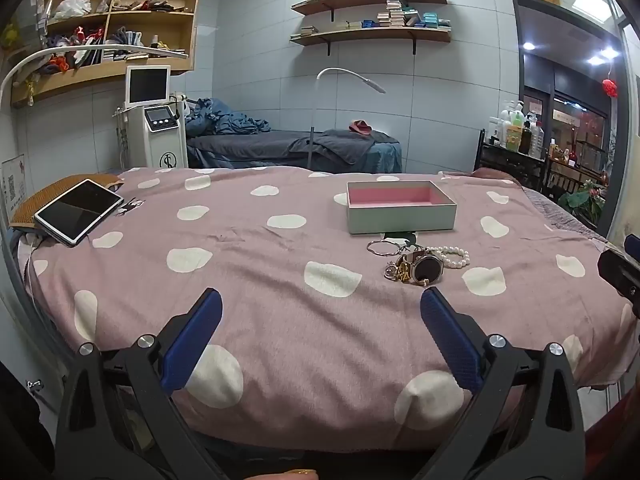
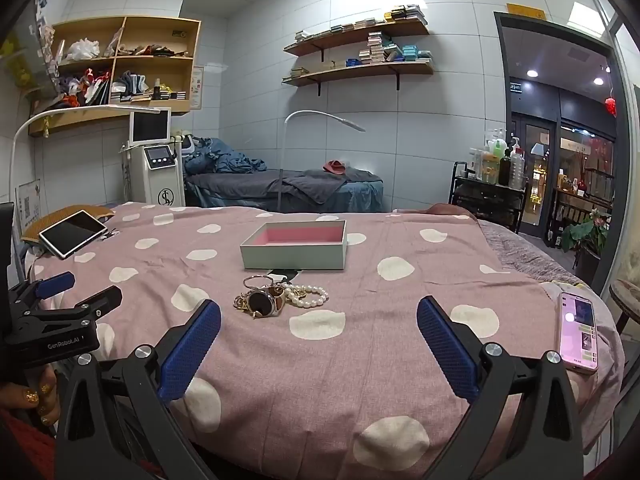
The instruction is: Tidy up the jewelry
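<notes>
On the pink spotted bed (image 2: pixel 360 360), taking the box (image 2: pixel 294 246) as landmark: a tablet (image 2: pixel 72 233) lies far to its left, the jewelry — ring (image 2: pixel 258 282), watch (image 2: pixel 262 302), pearls (image 2: pixel 310 295) — is heaped just in front of it, and a phone (image 2: pixel 579 332) lies well to its right. The left tool (image 1: pixel 320 336) and right tool (image 2: pixel 318 338) both gape wide, holding nothing, short of the heap.

Beauty salon rm: treatment bed (image 1: pixel 288 146), facial machine (image 1: pixel 158 120).

even indoor light, fisheye-bent edges
</notes>
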`<state>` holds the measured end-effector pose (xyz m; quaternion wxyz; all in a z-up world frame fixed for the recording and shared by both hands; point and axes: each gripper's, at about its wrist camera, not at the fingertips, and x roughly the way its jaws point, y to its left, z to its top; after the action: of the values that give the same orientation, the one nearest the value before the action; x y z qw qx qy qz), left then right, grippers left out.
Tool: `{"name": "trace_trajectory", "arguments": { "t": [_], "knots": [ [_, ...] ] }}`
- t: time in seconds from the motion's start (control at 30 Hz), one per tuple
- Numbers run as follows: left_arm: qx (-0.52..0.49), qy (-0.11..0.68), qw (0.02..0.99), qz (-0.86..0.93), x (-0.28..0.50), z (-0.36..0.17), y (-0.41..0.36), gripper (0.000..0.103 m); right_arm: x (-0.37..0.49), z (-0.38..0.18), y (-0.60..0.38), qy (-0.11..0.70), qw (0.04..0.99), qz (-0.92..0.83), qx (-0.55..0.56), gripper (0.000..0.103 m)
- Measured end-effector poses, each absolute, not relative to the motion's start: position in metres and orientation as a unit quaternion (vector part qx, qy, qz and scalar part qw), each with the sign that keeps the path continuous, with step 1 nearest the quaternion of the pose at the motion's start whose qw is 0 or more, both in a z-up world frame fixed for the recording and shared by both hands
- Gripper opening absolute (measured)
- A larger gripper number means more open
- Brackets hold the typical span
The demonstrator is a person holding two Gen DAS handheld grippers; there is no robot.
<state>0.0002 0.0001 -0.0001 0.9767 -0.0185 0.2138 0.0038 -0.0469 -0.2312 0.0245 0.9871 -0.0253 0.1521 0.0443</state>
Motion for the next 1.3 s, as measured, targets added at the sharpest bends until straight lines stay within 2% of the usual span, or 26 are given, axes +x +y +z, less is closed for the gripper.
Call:
{"name": "trace_trajectory", "arguments": {
  "t": [1.3],
  "knots": [
    [-0.014,0.212,0.977,0.006,-0.0003,-0.0014,0.0035,0.098,-0.0485,0.0246,-0.2297,0.151,0.987,0.045,-0.026,0.097]
  ]
}}
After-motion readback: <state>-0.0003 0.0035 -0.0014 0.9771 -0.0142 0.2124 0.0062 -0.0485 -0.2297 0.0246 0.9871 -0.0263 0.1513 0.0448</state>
